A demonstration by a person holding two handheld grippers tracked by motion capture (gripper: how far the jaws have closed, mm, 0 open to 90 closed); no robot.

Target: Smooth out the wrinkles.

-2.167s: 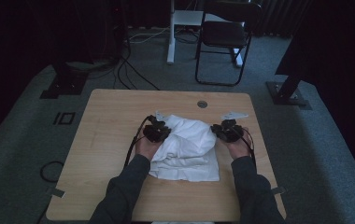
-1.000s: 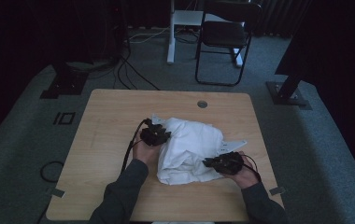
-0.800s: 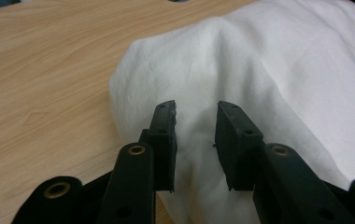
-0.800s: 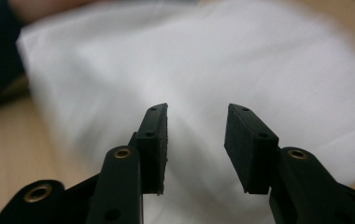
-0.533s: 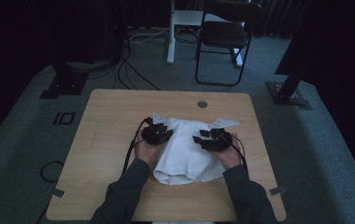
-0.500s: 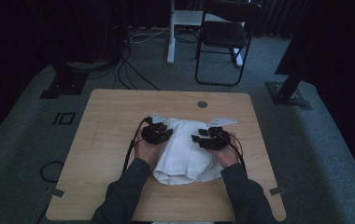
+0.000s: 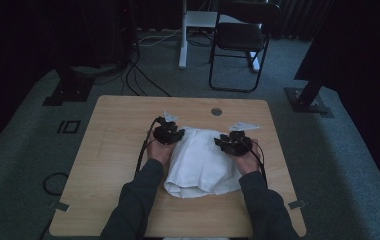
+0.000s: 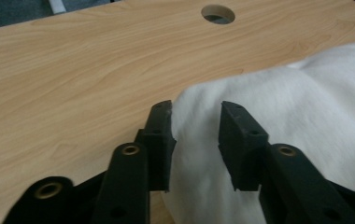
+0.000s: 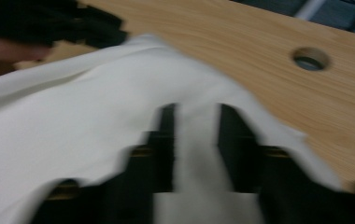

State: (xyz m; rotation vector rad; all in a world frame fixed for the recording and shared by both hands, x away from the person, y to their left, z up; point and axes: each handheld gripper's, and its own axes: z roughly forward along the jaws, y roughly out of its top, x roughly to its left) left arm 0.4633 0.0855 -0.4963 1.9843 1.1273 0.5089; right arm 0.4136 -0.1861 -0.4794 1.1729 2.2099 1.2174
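Observation:
A white cloth [image 7: 200, 162] lies bunched and folded on the middle of the wooden table [image 7: 113, 150]. My left gripper [image 7: 168, 132] sits at the cloth's far left corner. In the left gripper view, my left gripper [image 8: 196, 109] has its jaws narrowly apart, with a thick fold of the cloth [image 8: 283, 107] filling the gap. My right gripper [image 7: 234, 142] is at the cloth's far right corner. The right gripper view is blurred and shows my right gripper [image 9: 196, 112] with cloth [image 9: 73, 121] pinched between its jaws in the same way.
A round cable hole [image 7: 216, 111] sits in the tabletop just beyond the cloth. Behind the table stand a black chair [image 7: 240, 35] and a white post [image 7: 183, 35], with cables on the carpet. Bare wood lies to the left of the cloth and in front of it.
My right gripper has swung from the cloth's near right edge up to its far right corner, taking cloth with it and folding it over. My left gripper has stayed put.

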